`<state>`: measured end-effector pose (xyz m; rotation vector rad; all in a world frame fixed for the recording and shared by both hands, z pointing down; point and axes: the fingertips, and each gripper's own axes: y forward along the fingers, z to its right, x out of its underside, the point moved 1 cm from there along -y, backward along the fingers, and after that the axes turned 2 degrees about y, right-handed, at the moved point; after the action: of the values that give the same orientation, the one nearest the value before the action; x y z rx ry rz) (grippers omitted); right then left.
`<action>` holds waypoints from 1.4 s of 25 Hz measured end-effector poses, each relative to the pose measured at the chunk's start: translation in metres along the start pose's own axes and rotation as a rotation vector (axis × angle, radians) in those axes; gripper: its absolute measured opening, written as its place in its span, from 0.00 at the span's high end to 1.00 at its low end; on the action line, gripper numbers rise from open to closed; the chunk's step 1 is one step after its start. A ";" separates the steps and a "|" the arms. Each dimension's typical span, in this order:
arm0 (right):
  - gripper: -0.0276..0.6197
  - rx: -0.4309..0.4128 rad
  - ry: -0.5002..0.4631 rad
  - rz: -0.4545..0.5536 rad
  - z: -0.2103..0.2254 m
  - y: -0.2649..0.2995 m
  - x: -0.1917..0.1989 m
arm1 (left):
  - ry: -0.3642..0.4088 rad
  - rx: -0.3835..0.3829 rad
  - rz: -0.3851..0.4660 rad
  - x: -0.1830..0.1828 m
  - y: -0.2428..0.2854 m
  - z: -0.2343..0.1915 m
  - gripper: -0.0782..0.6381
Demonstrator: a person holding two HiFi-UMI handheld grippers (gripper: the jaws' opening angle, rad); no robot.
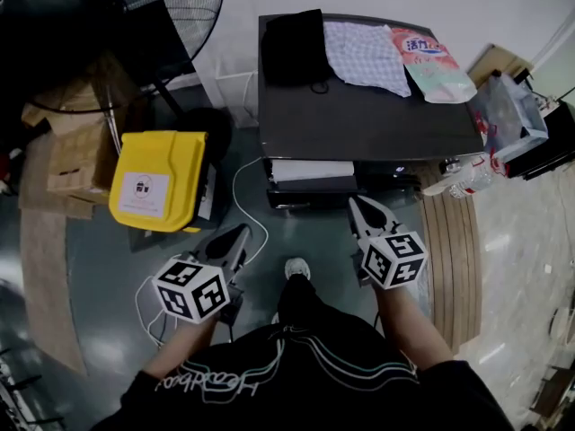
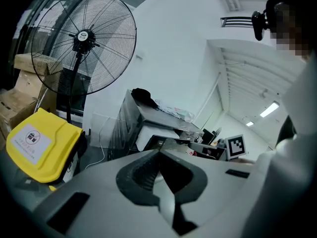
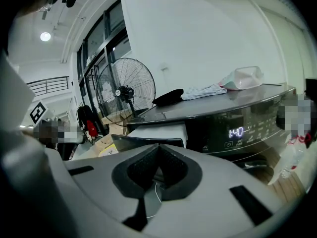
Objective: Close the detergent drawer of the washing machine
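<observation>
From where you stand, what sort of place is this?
Probably a workshop or lab corner rather than a home: a washing machine with its drawer pulled out, a big pedestal fan, and stacked cardboard boxes.

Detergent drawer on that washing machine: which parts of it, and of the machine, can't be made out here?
- Inside of the detergent drawer: in the right gripper view, hidden behind its own dark front; in the head view, too small.
- Front of the washing machine below the drawer: in the head view, hidden under the machine's own top.
- Labels around the display: in the right gripper view, too small and blurred.
</observation>
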<state>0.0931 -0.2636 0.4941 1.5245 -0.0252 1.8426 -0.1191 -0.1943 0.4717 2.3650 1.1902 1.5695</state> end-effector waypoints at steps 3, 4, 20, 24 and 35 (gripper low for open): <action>0.92 -0.003 0.002 -0.006 0.001 0.003 -0.002 | 0.002 -0.003 0.005 -0.004 0.001 0.000 0.86; 0.92 -0.003 0.002 -0.008 0.002 0.004 -0.003 | 0.003 -0.004 0.008 -0.006 0.001 -0.001 0.86; 0.92 -0.078 -0.018 -0.067 -0.015 0.028 0.003 | -0.008 -0.034 0.030 -0.028 0.006 -0.022 0.86; 0.92 -0.074 -0.028 -0.070 -0.016 0.028 0.003 | -0.013 -0.028 0.029 -0.029 0.009 -0.022 0.86; 0.92 0.021 0.009 0.000 0.012 0.043 -0.027 | -0.018 -0.025 0.036 -0.034 0.012 -0.028 0.86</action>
<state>0.0812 -0.3144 0.4930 1.5311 -0.0019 1.8552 -0.1414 -0.2338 0.4651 2.3933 1.1231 1.5602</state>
